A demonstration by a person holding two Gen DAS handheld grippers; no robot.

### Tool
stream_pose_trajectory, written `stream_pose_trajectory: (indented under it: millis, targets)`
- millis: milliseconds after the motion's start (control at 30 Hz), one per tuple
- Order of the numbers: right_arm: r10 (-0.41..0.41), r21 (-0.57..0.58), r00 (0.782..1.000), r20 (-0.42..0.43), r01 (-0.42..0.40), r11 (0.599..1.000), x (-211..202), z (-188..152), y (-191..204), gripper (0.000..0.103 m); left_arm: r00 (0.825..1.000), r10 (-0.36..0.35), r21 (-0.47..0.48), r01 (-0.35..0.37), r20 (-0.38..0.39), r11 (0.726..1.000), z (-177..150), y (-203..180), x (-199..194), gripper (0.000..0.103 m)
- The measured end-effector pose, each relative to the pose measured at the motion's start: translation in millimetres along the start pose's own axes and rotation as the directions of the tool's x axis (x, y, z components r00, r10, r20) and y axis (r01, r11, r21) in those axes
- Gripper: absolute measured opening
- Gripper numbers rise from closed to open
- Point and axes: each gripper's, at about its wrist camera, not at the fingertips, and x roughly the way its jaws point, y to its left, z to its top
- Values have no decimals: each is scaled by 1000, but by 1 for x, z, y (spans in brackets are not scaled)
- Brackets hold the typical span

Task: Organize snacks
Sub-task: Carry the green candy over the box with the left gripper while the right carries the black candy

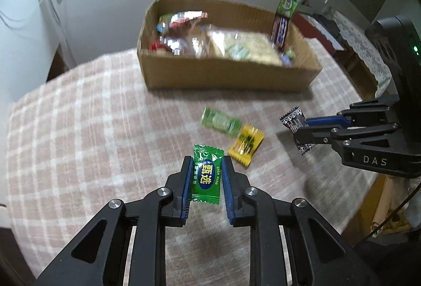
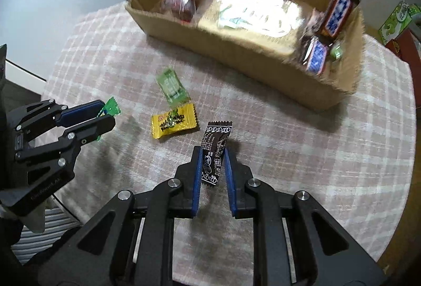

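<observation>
My left gripper [image 1: 206,163] is shut on a dark green candy packet [image 1: 206,175], held clear of the cloth; from the right wrist view the same gripper [image 2: 105,115] shows at the left with the green packet [image 2: 111,107] poking out. My right gripper [image 2: 212,153] is shut on a dark brown candy packet [image 2: 214,152], seen also at the right of the left wrist view as the right gripper [image 1: 298,129] with the brown packet [image 1: 296,120]. On the cloth lie a light green candy [image 2: 172,87] and a yellow candy [image 2: 173,120]. A cardboard box [image 2: 252,54] beyond them holds several snacks.
The round table wears a pink checked cloth [image 2: 289,154]. A green carton [image 2: 396,20] stands past the box's right end. White wall and a grey ledge lie behind the box; the table's edge drops off at the right.
</observation>
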Motion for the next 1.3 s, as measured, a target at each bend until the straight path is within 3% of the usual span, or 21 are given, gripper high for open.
stream_pose_trajectory:
  millis: [333, 600, 1300]
  targets:
    - [3, 34, 990, 137, -8, 999, -70, 23, -23, 17, 994, -7, 2, 7, 106, 1000, 49, -3, -28, 19]
    - [-12, 52, 976, 219, 1, 999, -99, 49, -30, 17, 983, -33, -8, 35, 181, 999, 83, -7, -39, 19]
    - [-49, 84, 977, 207, 33, 996, -70, 105, -57, 17, 985, -32, -31, 37, 170, 999, 139, 10, -7, 19]
